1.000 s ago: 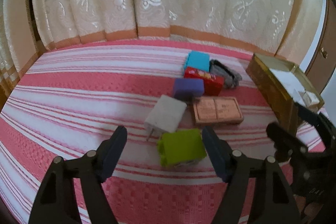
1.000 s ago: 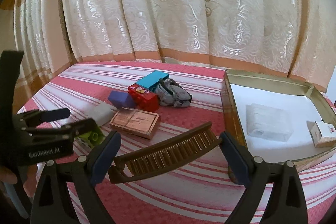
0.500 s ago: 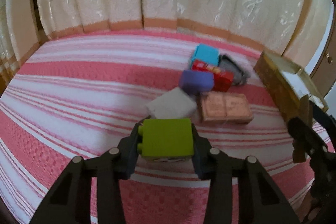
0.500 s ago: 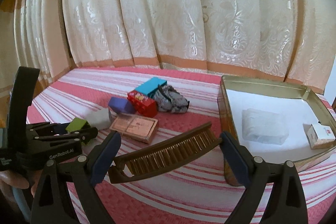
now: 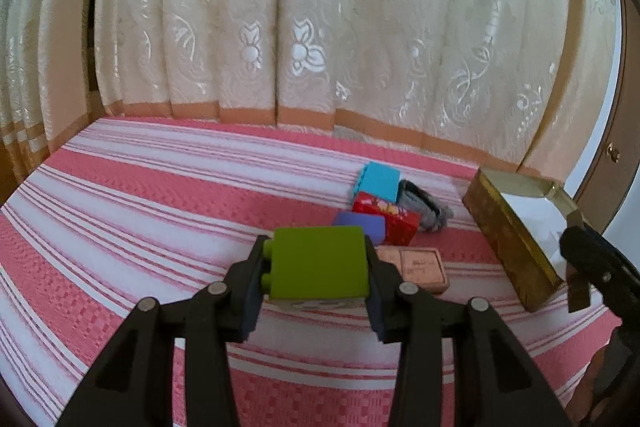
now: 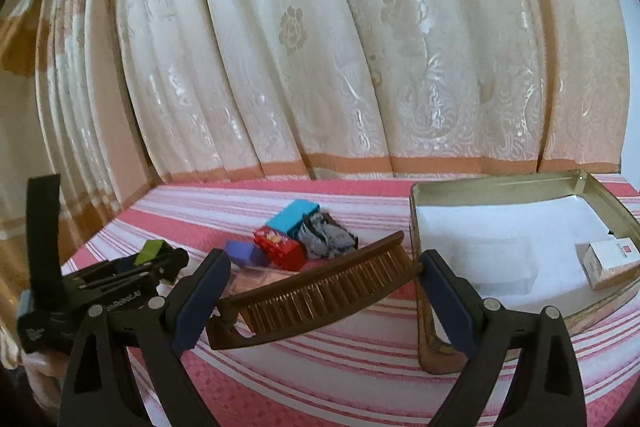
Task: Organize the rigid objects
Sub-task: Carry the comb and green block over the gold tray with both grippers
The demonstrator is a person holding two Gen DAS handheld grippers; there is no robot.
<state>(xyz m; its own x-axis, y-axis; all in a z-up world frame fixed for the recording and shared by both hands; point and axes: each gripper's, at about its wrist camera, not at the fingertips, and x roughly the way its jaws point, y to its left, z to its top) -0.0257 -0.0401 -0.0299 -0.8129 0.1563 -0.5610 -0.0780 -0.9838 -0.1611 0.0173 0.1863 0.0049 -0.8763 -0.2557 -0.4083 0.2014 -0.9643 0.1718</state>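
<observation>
— Blocks first: the green block (image 5: 318, 263) is clamped side to side in the left gripper (image 5: 316, 267), jaws closed tight on it, lifted clear of the striped surface (image 5: 160, 227).

— And the other hand?

— The right gripper (image 6: 320, 283) has its jaws spread wide, pinching the brown comb (image 6: 316, 287) end to end, right beside the gold tin (image 6: 424, 211). I'd guess both are bound for it; a white box (image 6: 610, 263) already lies inside.

— What's left out?

— The blue block (image 5: 378, 183), red box (image 5: 386, 223) and purple block (image 5: 362, 227), huddled together.
</observation>
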